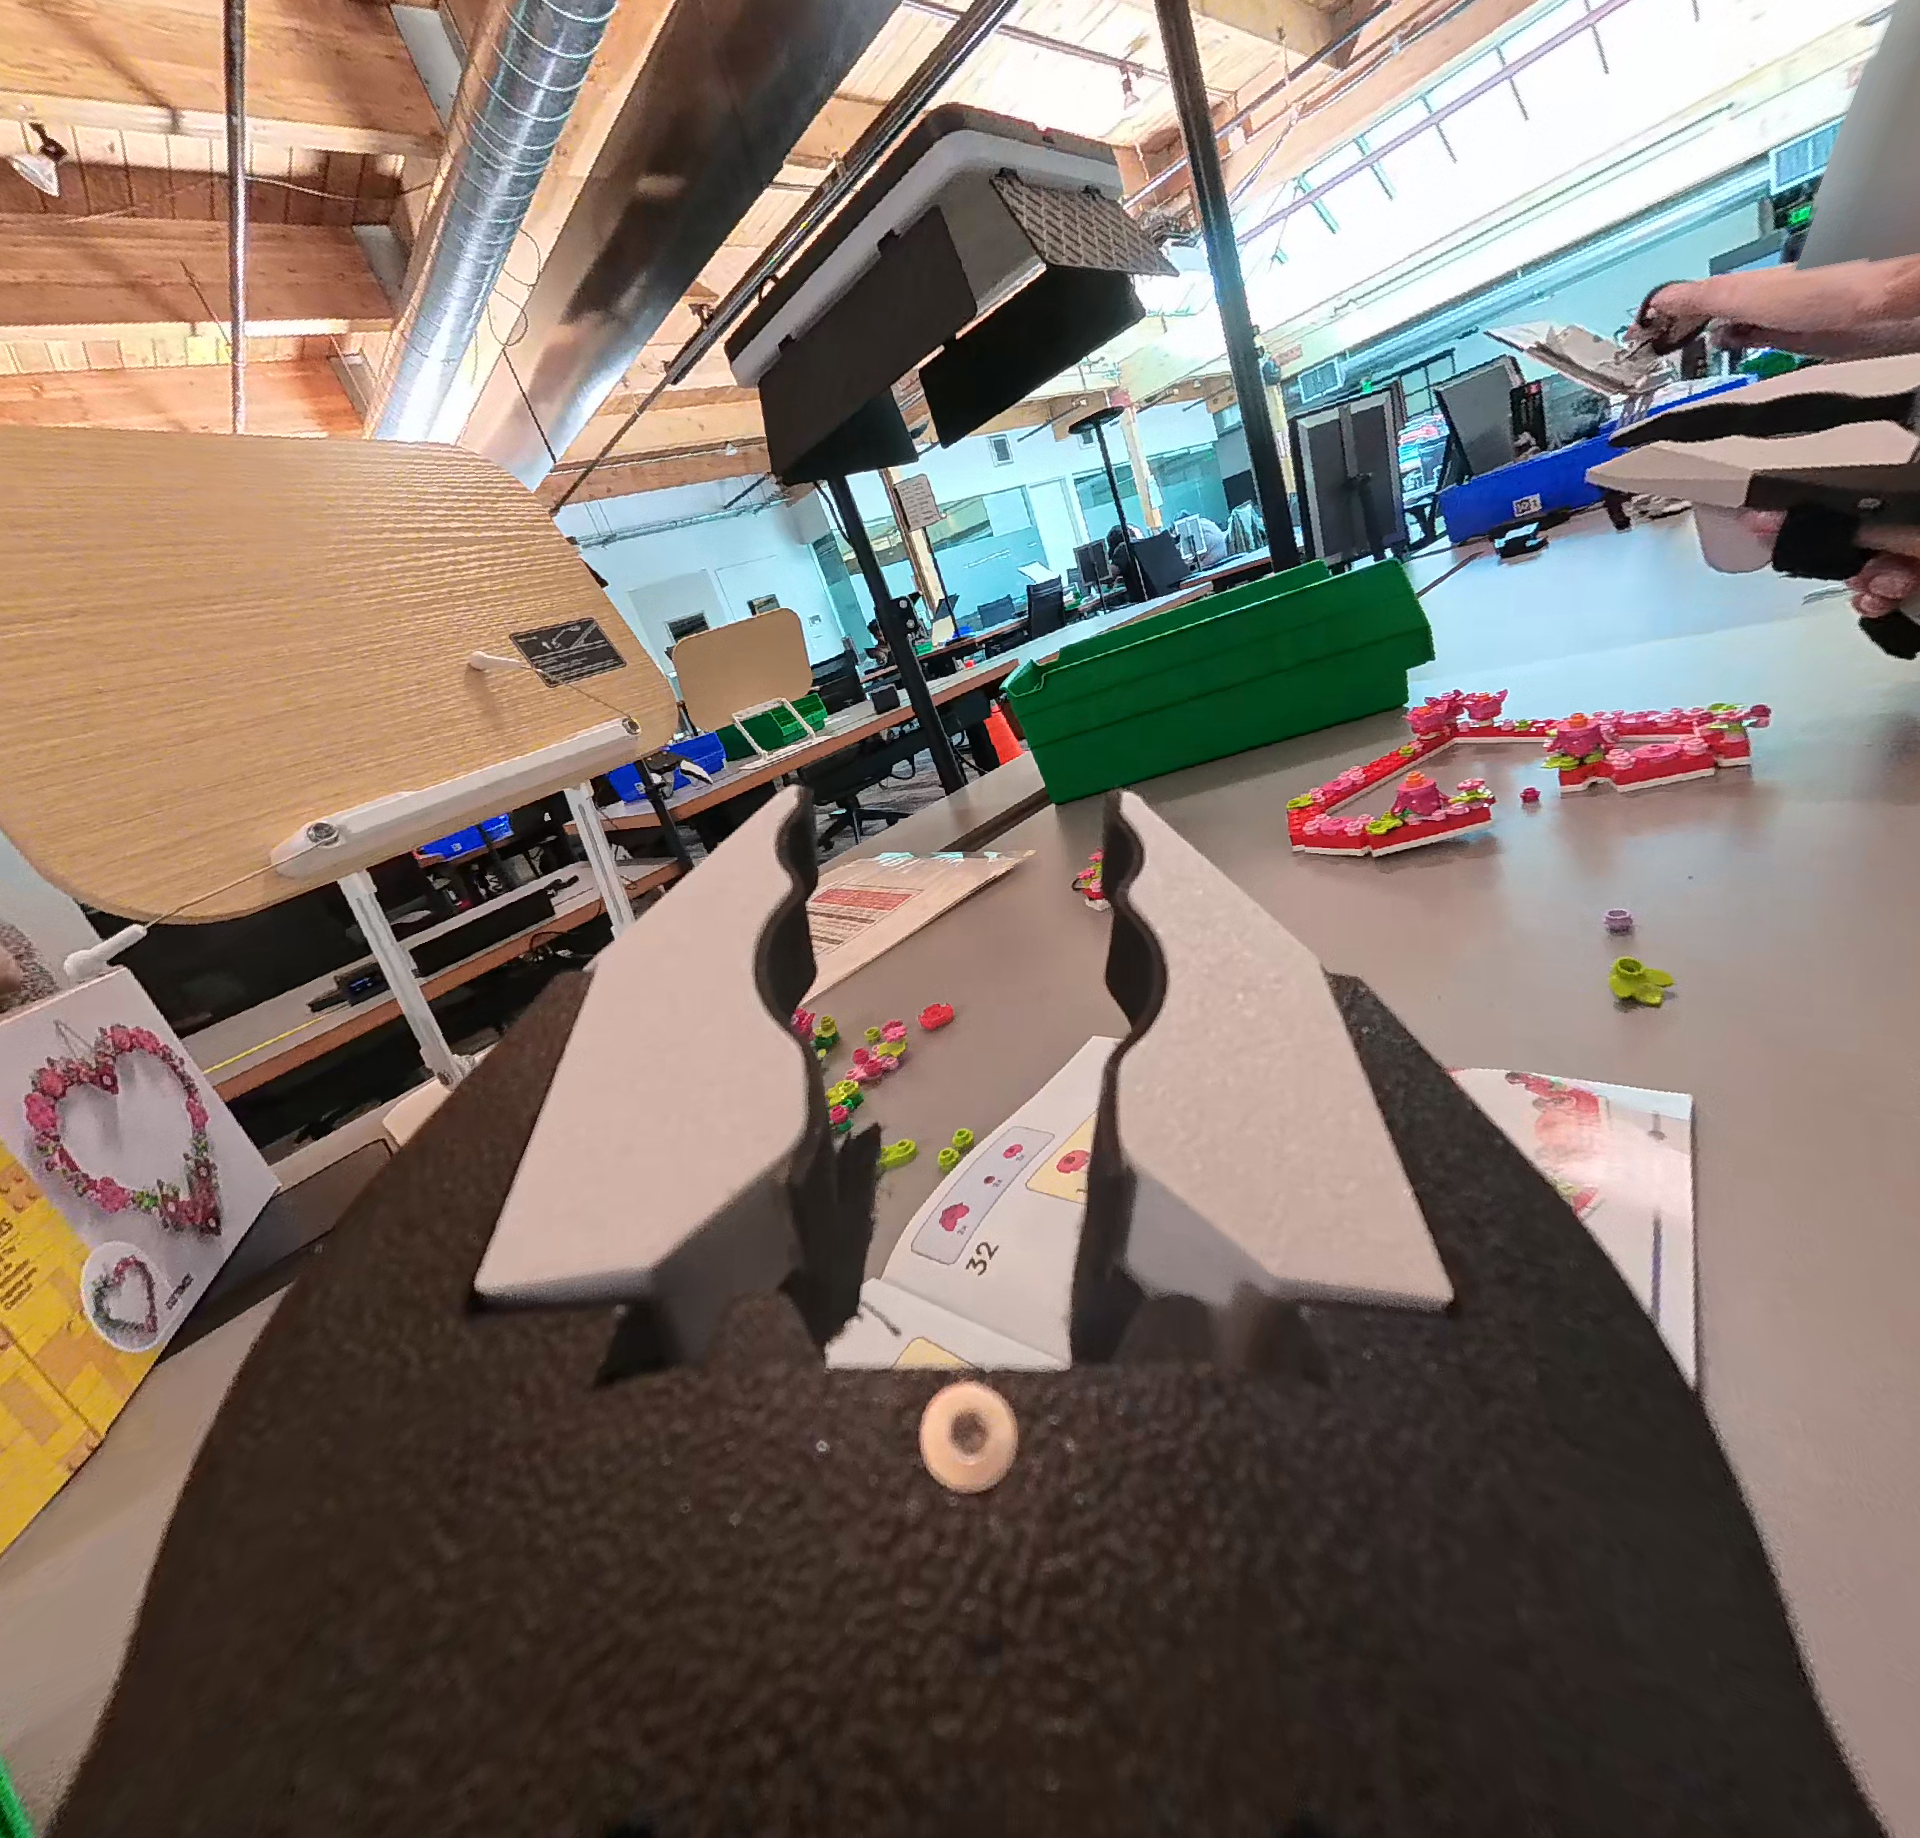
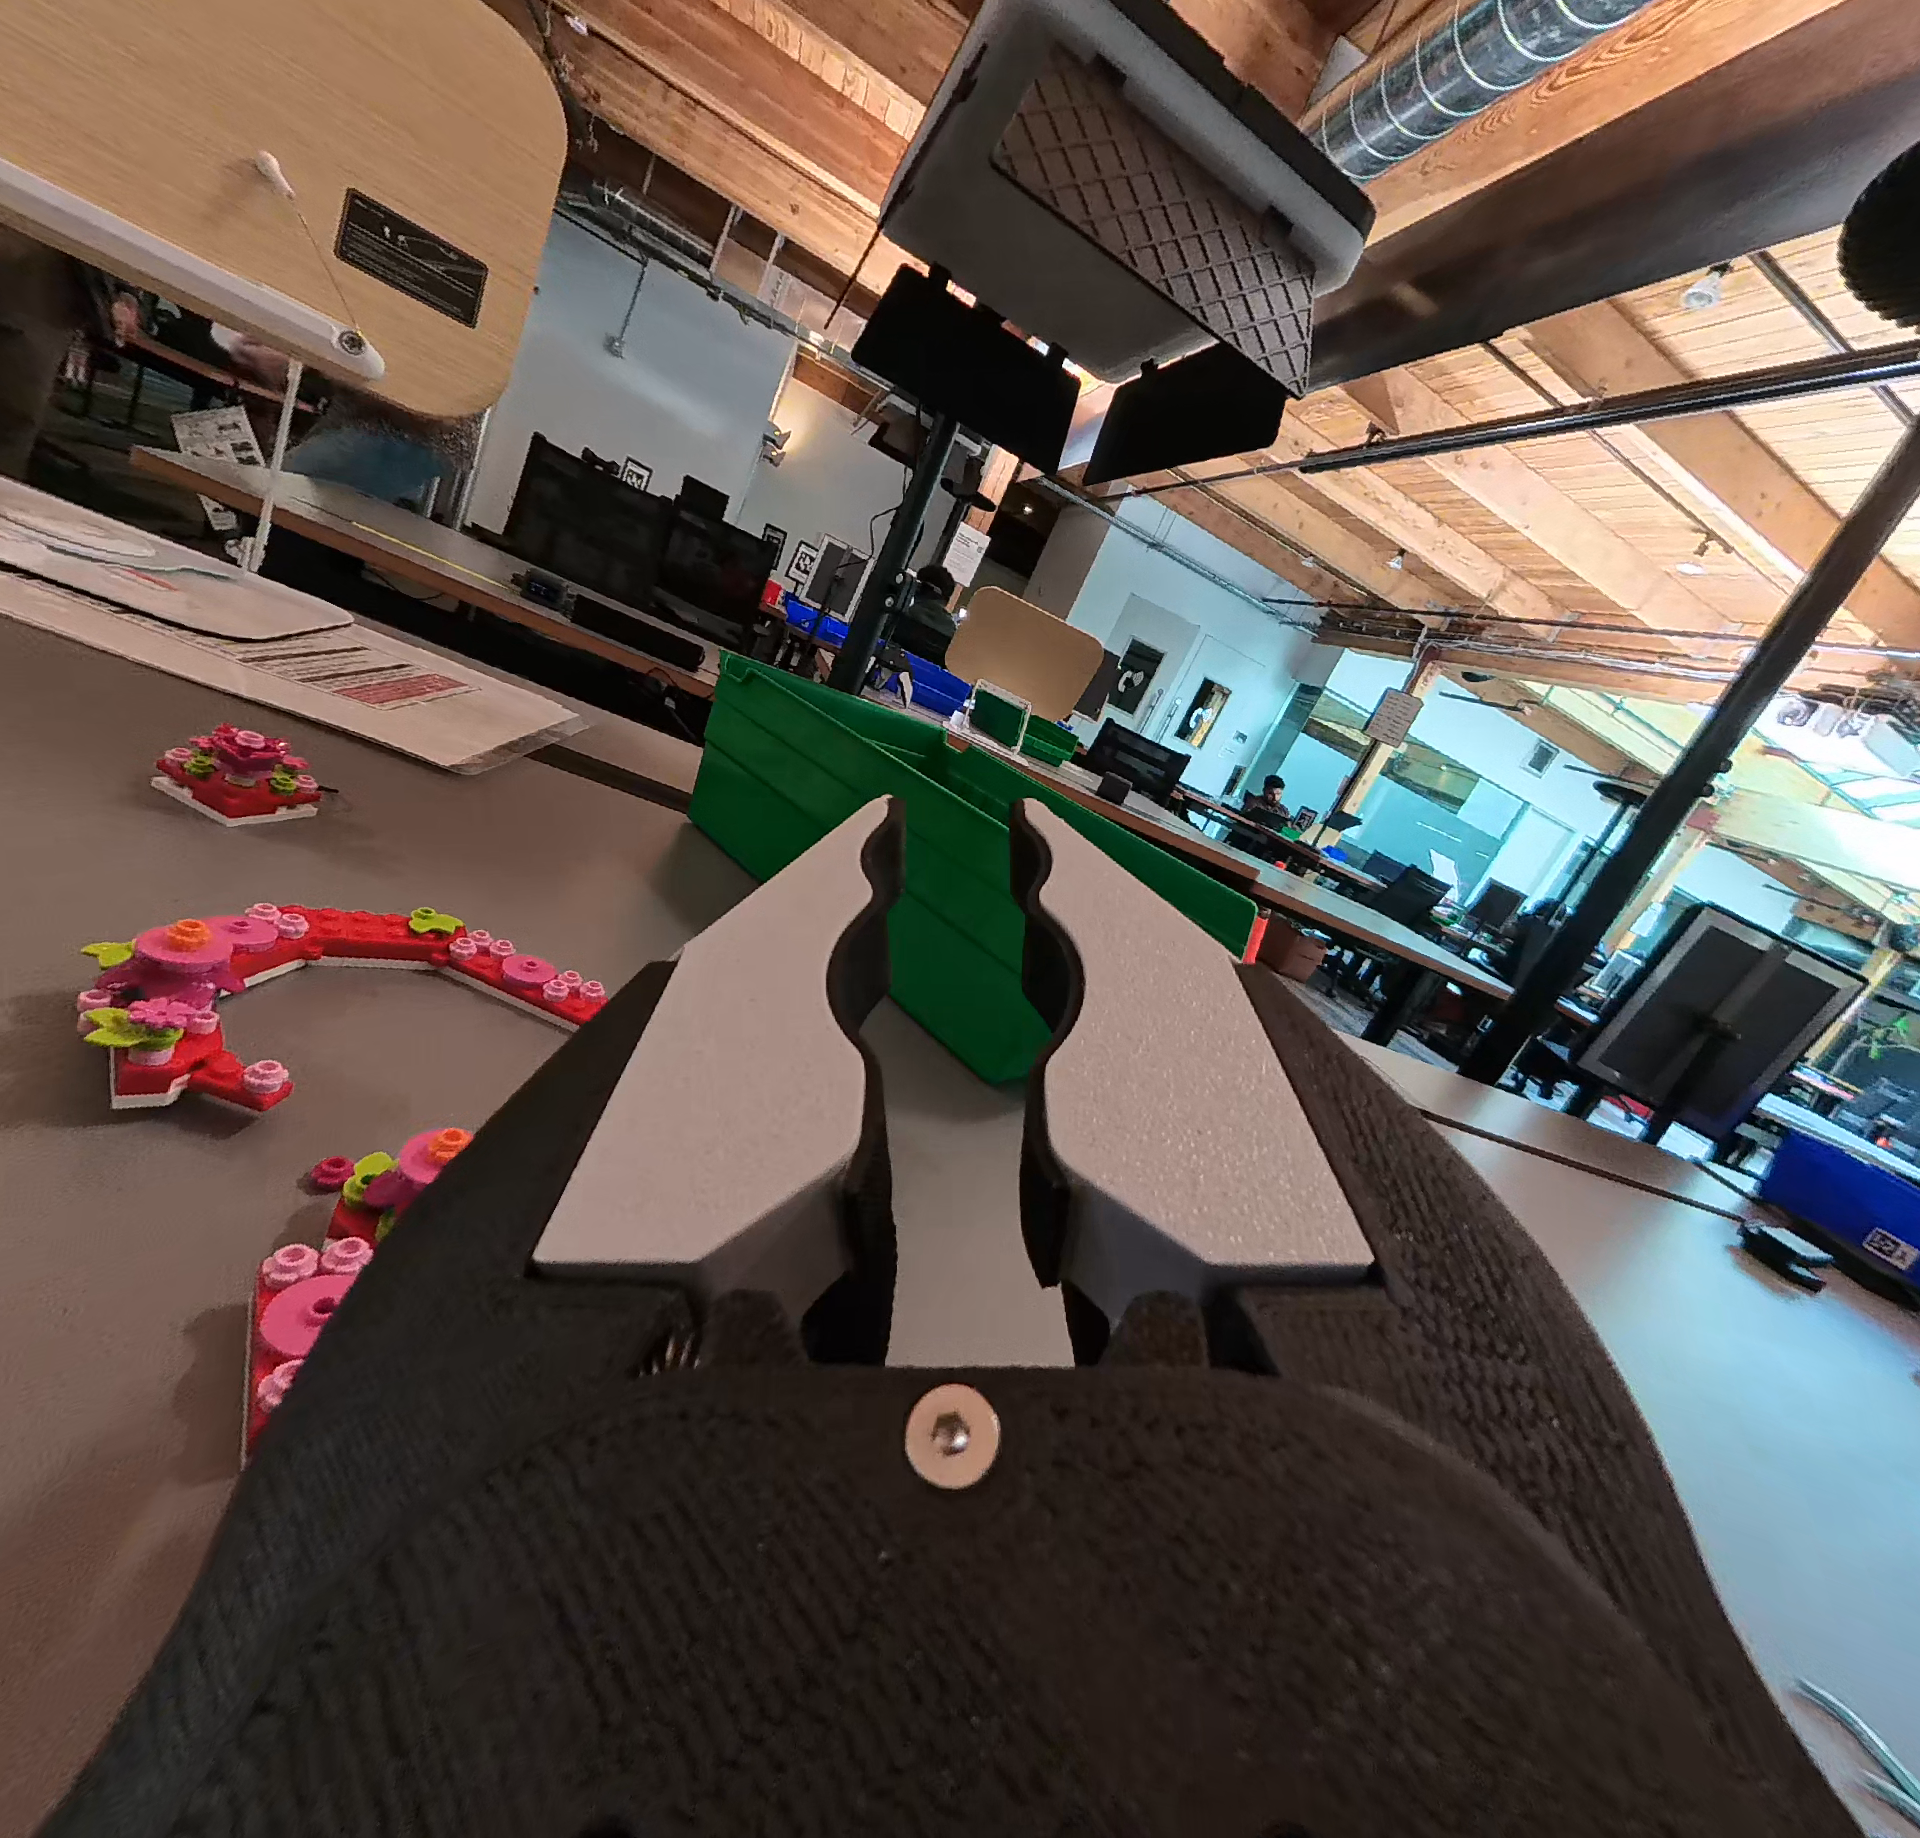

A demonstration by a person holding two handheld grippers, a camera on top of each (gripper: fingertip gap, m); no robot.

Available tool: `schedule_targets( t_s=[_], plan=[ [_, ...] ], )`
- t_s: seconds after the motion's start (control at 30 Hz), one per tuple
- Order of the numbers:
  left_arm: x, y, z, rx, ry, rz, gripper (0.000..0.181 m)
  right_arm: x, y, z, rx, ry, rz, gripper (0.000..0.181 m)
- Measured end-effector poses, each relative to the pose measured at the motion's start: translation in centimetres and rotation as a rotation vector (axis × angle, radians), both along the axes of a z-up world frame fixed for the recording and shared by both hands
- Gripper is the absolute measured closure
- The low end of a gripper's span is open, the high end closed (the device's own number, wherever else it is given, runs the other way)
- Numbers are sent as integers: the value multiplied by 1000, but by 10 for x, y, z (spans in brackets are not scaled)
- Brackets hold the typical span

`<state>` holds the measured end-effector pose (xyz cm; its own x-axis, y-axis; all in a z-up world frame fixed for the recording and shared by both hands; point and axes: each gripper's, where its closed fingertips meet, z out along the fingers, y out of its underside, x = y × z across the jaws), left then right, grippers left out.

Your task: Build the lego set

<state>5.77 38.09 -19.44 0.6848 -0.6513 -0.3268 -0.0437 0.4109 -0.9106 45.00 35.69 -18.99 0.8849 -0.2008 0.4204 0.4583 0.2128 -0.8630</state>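
Left gripper (image 1: 956, 832) fingers stand apart, empty, loose flower pieces (image 1: 878, 1056) between them on the surface (image 1: 1558, 957). Right gripper (image 2: 951, 827) fingers stand apart, empty, green bin (image 2: 831, 791) just beyond.

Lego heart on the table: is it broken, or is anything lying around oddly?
The heart is unfinished, in separate red sections, with one small chunk sitting apart. Loose flower pieces lie scattered by the booklet. Nothing looks damaged.

left tongs (image 1: 956, 832) agape, empty | loose flower bits (image 1: 868, 1061) beneath | red heart frame (image 1: 1382, 822) right, apart
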Motion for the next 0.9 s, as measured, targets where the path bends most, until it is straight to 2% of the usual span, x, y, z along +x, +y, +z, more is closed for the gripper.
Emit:
schedule_targets(
  t_s=[0.53,0.9],
  plan=[
    [0,-1,-2,-3,12,-9,130,0,0,1,1,-1,-1,163],
    [0,-3,-3,-2,18,-18,130,13,-3,3,12,47,-26,163]
  ],
)
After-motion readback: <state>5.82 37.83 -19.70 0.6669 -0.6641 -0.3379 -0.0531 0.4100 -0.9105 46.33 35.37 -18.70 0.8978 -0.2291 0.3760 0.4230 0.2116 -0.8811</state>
